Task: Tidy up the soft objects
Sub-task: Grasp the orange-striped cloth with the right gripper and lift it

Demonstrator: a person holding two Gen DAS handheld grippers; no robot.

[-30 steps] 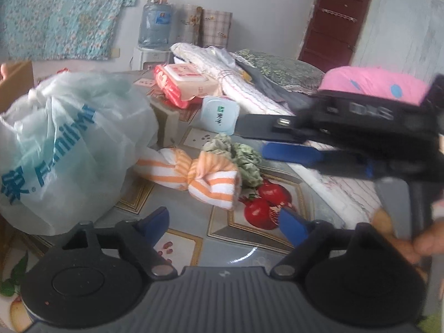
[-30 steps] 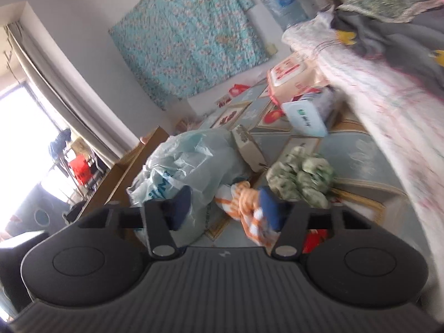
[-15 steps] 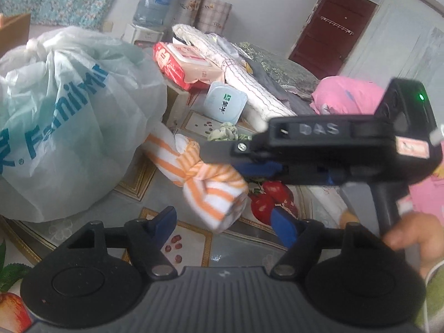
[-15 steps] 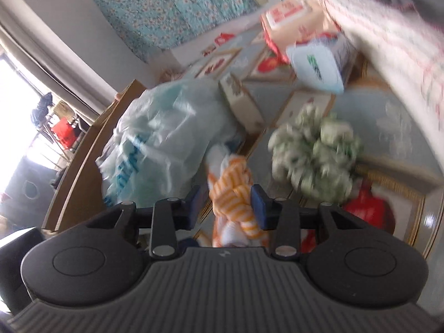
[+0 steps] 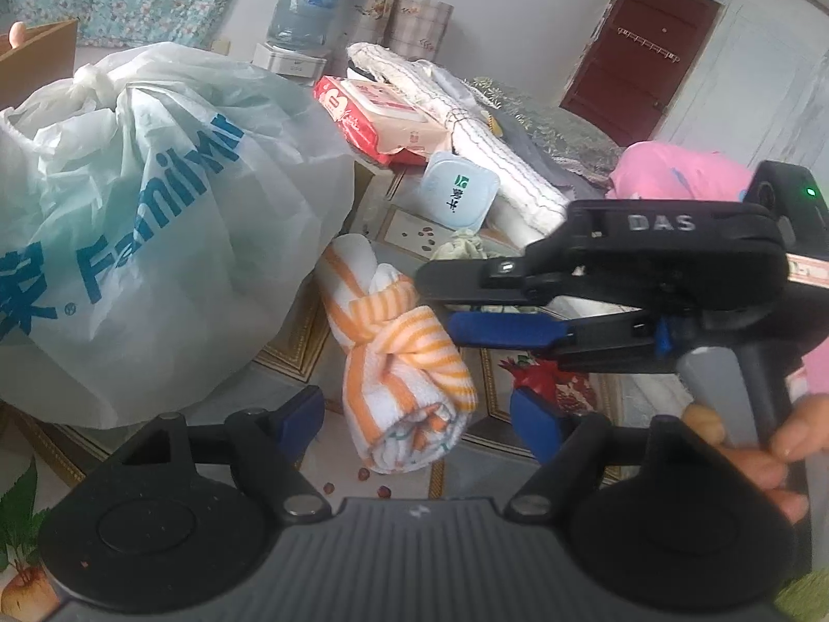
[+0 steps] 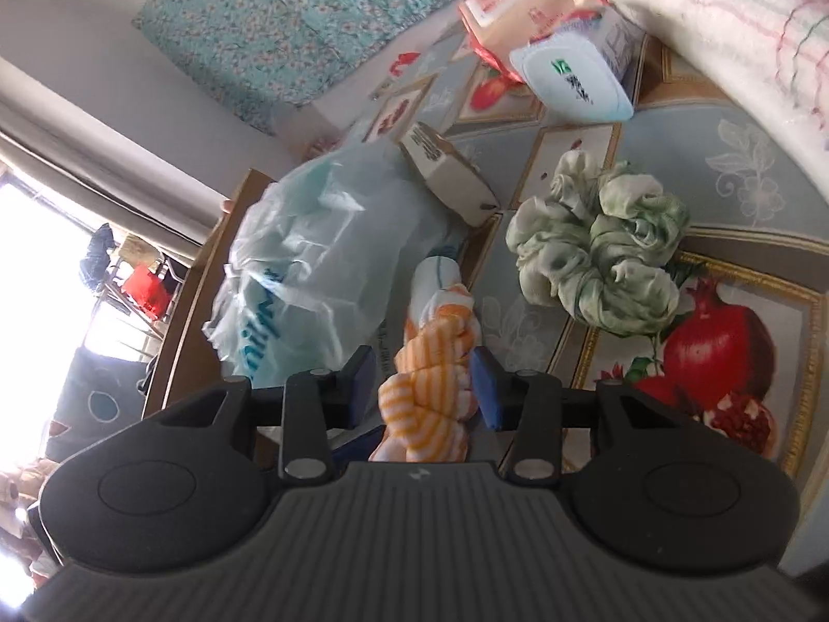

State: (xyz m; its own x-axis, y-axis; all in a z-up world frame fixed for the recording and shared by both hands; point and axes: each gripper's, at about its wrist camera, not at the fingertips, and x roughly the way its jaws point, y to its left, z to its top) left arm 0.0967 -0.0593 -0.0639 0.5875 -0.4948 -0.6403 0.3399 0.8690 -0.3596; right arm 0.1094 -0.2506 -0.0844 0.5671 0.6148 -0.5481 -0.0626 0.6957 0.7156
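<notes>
My right hand-held gripper (image 6: 426, 382) had its 2 blue pads set on either side of the knotted orange-striped towel (image 5: 399, 357), pinching it at the knot; in the left wrist view the same hand-held gripper reached in from the right, its black and blue fingers (image 5: 497, 329) against the knot. My left hand-held gripper (image 5: 417, 422) stood spread wide, its blue pads on either side of the towel's rolled lower end without touching it. The towel hung tilted just above the worktop (image 5: 305, 337), which wore a cloth printed with pomegranates. Just beside the towel on its left sat a tied white plastic bag (image 5: 150, 238) with blue lettering. A bunched green-and-white cloth (image 6: 601, 254) lay on the worktop near the towel. Farther back stood a pale blue tissue pack (image 5: 458, 194) and a red wet-wipes pack (image 5: 375, 116), with a rolled white blanket (image 5: 487, 150) alongside.
</notes>
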